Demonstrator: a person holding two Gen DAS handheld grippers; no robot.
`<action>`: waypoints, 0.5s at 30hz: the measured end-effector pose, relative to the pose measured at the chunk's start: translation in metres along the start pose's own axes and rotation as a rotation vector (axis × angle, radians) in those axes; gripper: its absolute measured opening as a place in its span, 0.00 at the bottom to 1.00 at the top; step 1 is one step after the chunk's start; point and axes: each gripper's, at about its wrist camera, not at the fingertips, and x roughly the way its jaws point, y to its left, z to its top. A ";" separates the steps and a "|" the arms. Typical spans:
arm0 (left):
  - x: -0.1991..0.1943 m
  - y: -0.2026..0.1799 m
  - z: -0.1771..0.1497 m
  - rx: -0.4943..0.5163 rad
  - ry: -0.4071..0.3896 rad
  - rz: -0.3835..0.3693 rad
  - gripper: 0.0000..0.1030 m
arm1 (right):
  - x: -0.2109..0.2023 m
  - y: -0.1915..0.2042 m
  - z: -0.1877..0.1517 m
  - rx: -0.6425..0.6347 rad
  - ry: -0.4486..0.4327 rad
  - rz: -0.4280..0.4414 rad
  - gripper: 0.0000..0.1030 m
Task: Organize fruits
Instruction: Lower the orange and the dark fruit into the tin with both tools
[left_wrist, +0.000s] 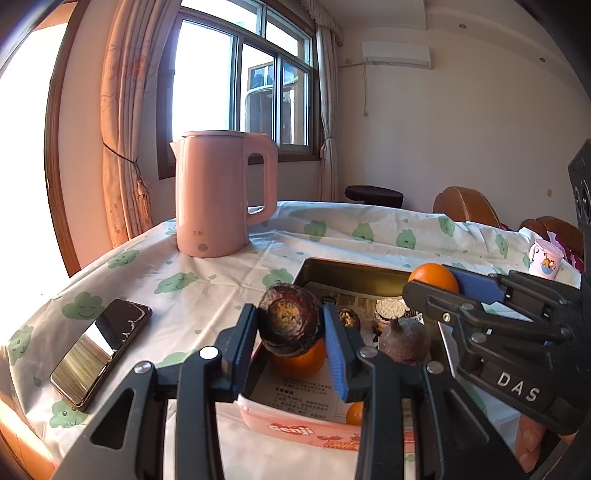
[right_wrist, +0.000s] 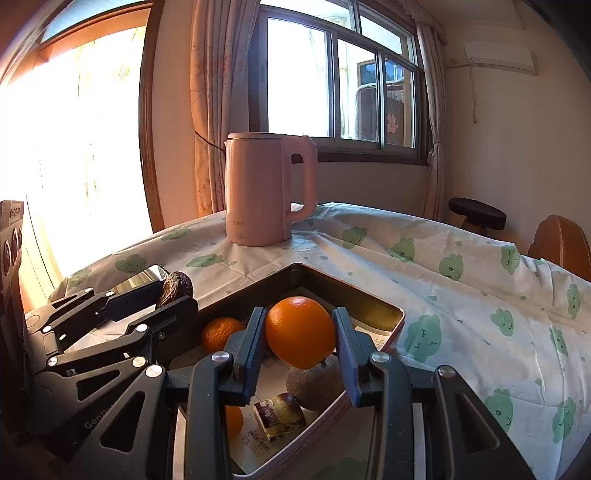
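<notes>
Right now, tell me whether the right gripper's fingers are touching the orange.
Touching. The right wrist view shows the right gripper with both fingers pressed against the sides of the orange, holding it above the tray.

My left gripper (left_wrist: 290, 332) is made of matte black plastic, with flat linkage arms that have triangular cut-outs. Round silver screw heads sit at the joints, and one cap near the left finger looks white. The inner faces of its fingers (left_wrist: 337, 354) carry ribbed blue pads. My right gripper (right_wrist: 300, 343) has the same build: black arms, silver screws, dark blue ribbed pads on the fingers (right_wrist: 347, 350). From the left wrist view I read the raised white letters "DAS" on its side. On the left gripper's side, in the right wrist view, I see embossed letters beginning "Gen".
</notes>
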 end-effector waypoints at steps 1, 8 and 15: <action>0.000 0.001 0.000 -0.001 0.001 0.000 0.36 | 0.001 0.001 0.000 -0.002 0.003 0.002 0.37; 0.005 0.007 -0.004 -0.008 0.020 -0.001 0.36 | 0.012 0.008 -0.003 -0.015 0.025 0.010 0.37; 0.007 0.007 -0.004 -0.004 0.028 0.000 0.36 | 0.018 0.013 -0.004 -0.024 0.037 0.006 0.37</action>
